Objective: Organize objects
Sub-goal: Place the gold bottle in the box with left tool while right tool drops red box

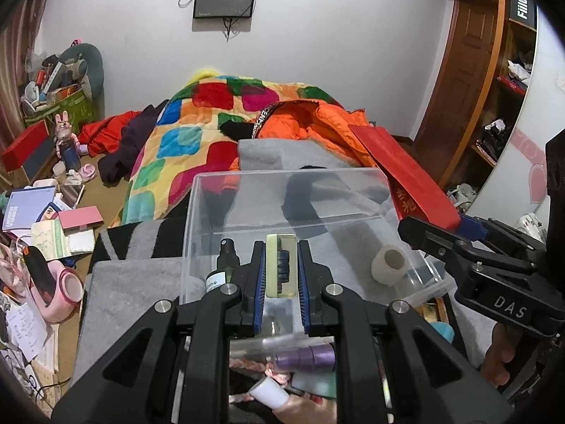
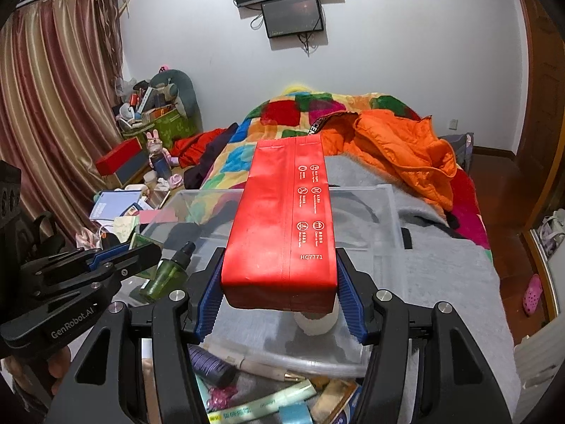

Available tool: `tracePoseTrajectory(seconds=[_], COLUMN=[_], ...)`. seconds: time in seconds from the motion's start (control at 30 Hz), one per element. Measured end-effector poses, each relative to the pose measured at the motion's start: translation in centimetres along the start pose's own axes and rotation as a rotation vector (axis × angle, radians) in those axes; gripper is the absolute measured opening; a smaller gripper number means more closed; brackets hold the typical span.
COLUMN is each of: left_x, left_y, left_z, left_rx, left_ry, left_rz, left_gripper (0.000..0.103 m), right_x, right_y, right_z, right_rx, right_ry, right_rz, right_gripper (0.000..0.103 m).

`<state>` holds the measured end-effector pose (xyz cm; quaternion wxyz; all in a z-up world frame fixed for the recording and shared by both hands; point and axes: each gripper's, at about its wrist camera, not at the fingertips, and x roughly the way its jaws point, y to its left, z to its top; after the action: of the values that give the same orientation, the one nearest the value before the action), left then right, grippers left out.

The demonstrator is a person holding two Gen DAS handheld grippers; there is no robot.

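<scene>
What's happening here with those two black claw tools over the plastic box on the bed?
A person is sorting small items with a handheld gripper in each hand. The left gripper is clamped on a small clear resin block, held above the clear plastic bin on the grey blanket. The right gripper grips a long red packet, also over the bin. A green spray bottle and a roll of white tape already lie inside it.
</scene>
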<state>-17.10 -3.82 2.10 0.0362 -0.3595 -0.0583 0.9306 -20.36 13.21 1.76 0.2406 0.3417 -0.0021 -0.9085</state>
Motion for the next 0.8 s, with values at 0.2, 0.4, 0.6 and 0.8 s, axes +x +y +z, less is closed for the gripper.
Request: tracePoseTrajectory(seconds=[0.2,0.4,0.6,0.8], left_x=[2.4,4.0,4.4,3.6], left_y=[0.2,0.2,0.0,0.0], left_z=[-0.1,-0.4,-0.6,-0.5], left_rx=[-0.001,0.001,0.006,0.002], left_ry=[0.04,0.071,0.081,0.073], left_rz=[-0.011,-0.02,-0.027,-0.027], left_gripper=[0.016,0.016,0.016,0.021], right_x=[2.0,3.0,3.6,3.4], right_y=[0.0,0.2,0.9,0.9], right_z=[0.0,-0.4,-0.7,-0.8], right_rx=[-0.02,-0.051,-0.1,-0.1], right_ry=[0.039,0.053,0.069,0.082], right_rz=[-0.017,-0.045,-0.069,-0.062], right_gripper=[0.054,0.055,0.055,0.055])
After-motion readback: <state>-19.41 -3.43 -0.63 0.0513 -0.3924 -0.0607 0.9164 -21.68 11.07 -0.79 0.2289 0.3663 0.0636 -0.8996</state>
